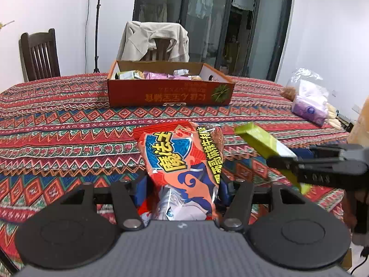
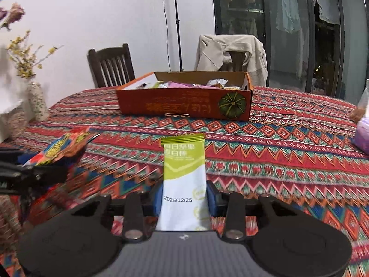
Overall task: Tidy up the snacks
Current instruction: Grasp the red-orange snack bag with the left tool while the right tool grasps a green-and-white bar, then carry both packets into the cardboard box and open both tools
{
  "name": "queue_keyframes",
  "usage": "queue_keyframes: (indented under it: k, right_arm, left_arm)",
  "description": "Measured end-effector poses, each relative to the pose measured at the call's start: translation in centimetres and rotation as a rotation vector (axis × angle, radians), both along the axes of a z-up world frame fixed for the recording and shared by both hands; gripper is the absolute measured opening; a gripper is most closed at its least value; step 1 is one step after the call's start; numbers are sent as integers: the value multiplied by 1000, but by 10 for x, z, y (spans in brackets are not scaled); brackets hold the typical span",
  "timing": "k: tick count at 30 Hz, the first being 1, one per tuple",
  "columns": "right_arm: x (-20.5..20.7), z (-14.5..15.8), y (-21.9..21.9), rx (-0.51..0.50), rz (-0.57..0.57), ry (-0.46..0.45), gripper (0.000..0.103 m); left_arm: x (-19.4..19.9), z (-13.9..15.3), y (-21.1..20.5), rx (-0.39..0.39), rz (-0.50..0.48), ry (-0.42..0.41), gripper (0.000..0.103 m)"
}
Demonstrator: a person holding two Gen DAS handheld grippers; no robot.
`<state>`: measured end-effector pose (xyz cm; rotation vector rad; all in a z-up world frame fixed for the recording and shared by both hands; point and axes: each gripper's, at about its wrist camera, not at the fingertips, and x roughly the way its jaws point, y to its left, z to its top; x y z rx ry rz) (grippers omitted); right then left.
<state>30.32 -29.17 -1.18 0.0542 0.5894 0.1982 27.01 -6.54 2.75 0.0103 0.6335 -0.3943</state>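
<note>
My left gripper (image 1: 182, 184) is shut on a red and orange snack bag (image 1: 182, 161), lifted above the patterned tablecloth (image 1: 69, 124). My right gripper (image 2: 184, 196) is shut on a green and white snack bar (image 2: 183, 173), also held off the cloth. Each gripper shows in the other's view: the right gripper (image 1: 288, 161) with the green bar (image 1: 260, 142) at the right, the left gripper (image 2: 57, 161) with the red bag (image 2: 64, 147) at the left. Ahead stands an open orange cardboard box (image 1: 168, 92) (image 2: 184, 106) holding several snack packets.
Two wooden chairs (image 1: 39, 55) stand behind the table, one draped with a beige jacket (image 1: 154, 41). A plastic bag with a purple pack (image 1: 309, 108) lies at the table's right. A vase with dried flowers (image 2: 37, 99) stands at the left. A light stand (image 1: 98, 23) is behind.
</note>
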Motion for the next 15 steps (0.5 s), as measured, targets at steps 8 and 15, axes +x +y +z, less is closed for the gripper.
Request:
queue_keyframes:
  k: [8, 15]
  right_arm:
    - [-64, 21, 2, -11, 10, -43, 37]
    - [-78, 33, -1, -3, 13, -76, 37]
  left_arm:
    - [-40, 16, 4, -15, 22, -39, 59]
    - [-45, 38, 6, -39, 6, -71, 59]
